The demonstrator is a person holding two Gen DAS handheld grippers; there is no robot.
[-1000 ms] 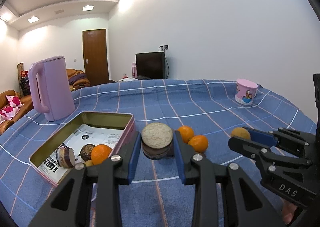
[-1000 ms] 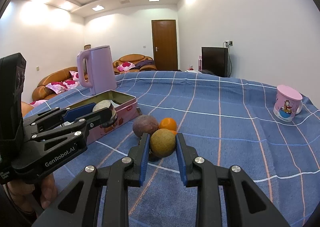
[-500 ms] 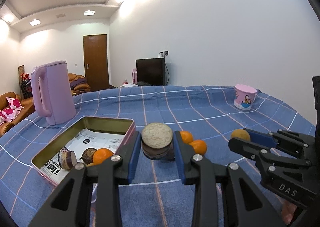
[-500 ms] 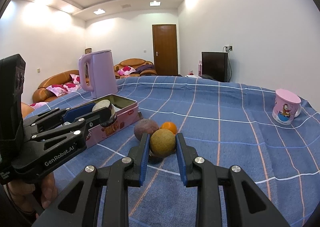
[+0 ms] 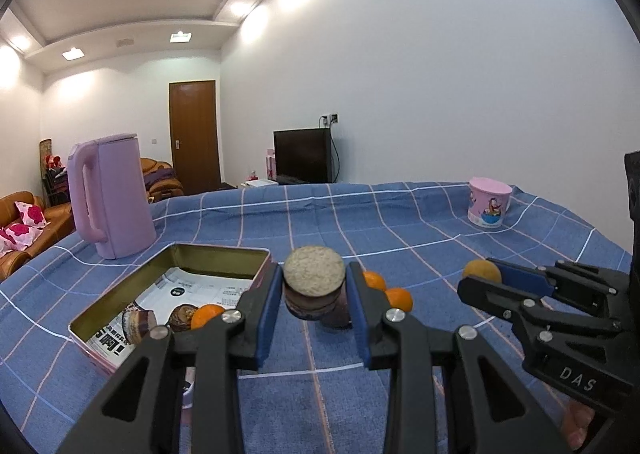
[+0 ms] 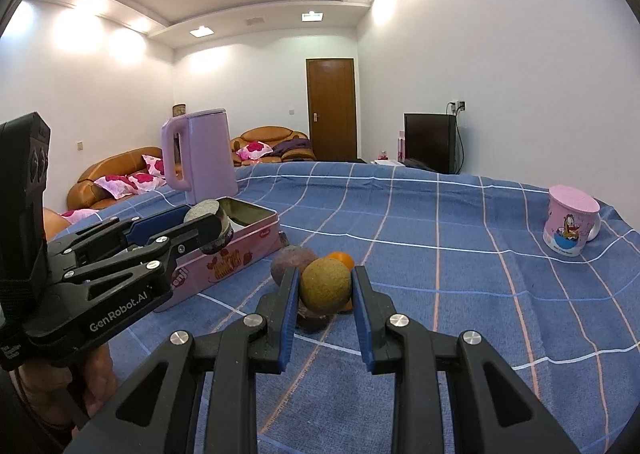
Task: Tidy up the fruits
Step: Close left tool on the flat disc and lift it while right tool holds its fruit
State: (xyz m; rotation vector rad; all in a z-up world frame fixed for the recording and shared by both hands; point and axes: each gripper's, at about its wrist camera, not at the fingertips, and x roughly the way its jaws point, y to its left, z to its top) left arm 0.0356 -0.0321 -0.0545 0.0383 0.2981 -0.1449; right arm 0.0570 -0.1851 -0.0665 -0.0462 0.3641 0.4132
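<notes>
Both grippers hold fruit: left gripper a cut purple fruit, right gripper a tan ball, beside tin.

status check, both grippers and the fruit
Left gripper shut on cut fruit, lifted. Right gripper shut on tan fruit. Open tin nearby; nothing blocking.

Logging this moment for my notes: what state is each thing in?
Left gripper: shut on cut purple fruit half, lifted.
Right gripper: shut on round yellow-brown fruit.
Pink rectangular tin: open, lidless, some fruit inside.
Lilac kettle: upright, lid closed.
Pink cartoon mug: upright.
</notes>
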